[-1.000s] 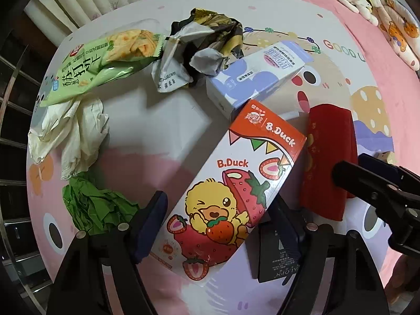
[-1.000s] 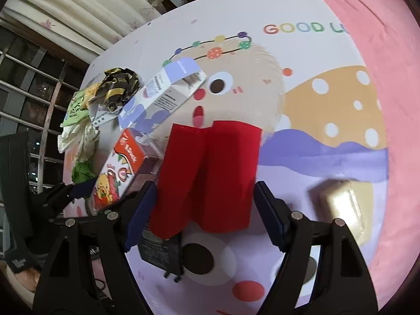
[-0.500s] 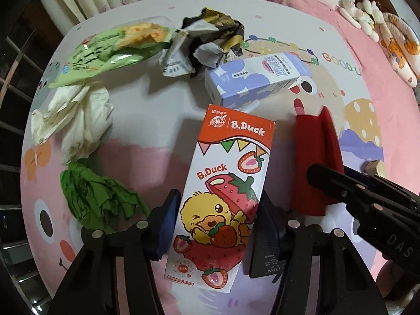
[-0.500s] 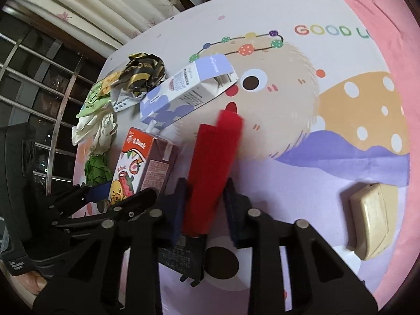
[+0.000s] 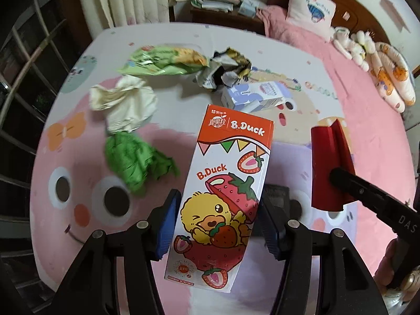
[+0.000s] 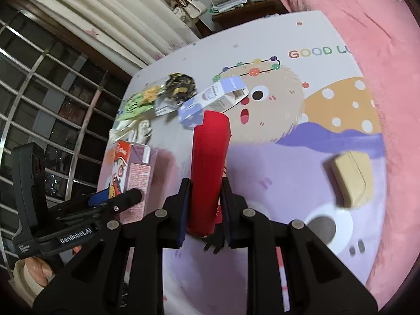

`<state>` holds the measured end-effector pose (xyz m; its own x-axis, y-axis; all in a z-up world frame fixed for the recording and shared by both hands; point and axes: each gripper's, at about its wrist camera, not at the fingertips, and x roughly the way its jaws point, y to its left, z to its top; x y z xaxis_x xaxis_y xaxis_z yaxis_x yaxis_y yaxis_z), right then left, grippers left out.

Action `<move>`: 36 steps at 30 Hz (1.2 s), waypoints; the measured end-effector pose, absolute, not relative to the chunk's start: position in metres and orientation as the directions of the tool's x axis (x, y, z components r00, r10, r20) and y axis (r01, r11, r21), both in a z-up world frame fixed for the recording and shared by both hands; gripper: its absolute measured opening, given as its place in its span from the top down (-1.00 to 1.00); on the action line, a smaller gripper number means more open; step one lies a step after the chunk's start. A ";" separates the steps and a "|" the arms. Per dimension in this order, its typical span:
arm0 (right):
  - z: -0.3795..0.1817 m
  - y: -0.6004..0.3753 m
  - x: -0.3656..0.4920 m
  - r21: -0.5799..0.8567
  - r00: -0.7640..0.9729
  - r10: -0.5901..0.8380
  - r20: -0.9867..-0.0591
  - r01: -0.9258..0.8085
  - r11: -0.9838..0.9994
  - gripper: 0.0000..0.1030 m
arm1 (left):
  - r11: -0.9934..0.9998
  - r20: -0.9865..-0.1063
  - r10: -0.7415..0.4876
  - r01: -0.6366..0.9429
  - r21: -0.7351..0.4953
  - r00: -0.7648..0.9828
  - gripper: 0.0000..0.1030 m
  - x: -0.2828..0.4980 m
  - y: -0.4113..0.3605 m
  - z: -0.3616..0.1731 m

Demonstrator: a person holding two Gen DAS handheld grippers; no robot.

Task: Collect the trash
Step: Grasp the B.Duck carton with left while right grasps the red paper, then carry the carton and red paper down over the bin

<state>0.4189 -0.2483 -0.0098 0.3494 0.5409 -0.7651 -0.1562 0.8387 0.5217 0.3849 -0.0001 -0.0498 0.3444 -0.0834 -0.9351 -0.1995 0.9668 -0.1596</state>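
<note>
My left hand-held gripper (image 5: 218,225) clamps the strawberry carton (image 5: 225,197); my right hand-held gripper (image 6: 204,210), jaws closing, pinches the red wrapper (image 6: 208,168). I should lift both straight above the counter (image 5: 78,162), grips firm.

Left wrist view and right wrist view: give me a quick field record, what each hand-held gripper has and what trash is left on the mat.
left hand-held gripper: shut on B.Duck carton
right hand-held gripper: jaws closing, pads pressing red pack
left on mat: green bag, crumpled wrapper, white paper, green paper, purple carton, yellow item
under the held items: dark adapter, partly hidden
</note>
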 end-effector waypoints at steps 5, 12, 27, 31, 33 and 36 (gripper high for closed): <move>0.013 -0.245 0.368 0.508 0.373 0.542 -0.753 -0.194 0.839 0.64 | 0.964 -0.907 -0.071 -0.205 -0.168 0.414 -0.10 0.327 0.014 -0.012; 0.035 -0.228 0.285 0.507 0.388 0.544 -0.744 -0.201 0.838 0.64 | 0.968 -0.869 -0.063 -0.182 -0.173 0.491 -0.10 0.239 0.036 0.038; 0.048 -0.156 0.089 0.481 0.470 0.488 -0.736 -0.144 0.865 0.64 | 0.992 -0.821 -0.104 -0.005 -0.129 0.562 -0.10 0.034 0.085 0.068; 0.040 -0.144 0.040 0.476 0.468 0.470 -0.748 -0.115 0.872 0.64 | 0.989 -0.836 -0.141 0.038 -0.143 0.531 -0.10 -0.014 0.095 0.049; 0.032 -0.141 0.018 0.468 0.460 0.456 -0.761 -0.096 0.878 0.64 | 0.989 -0.845 -0.147 0.056 -0.137 0.514 -0.10 -0.035 0.095 0.039; 0.015 -0.141 -0.012 0.459 0.436 0.436 -0.787 -0.058 0.886 0.64 | 0.987 -0.867 -0.157 0.084 -0.134 0.473 -0.10 -0.059 0.093 0.023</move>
<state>-0.0119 -0.1407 0.0153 0.4355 0.4364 -0.7873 -0.0583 0.8865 0.4591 -0.0592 0.0934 0.0227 0.4729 -0.1575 -0.8669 0.0839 0.9875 -0.1336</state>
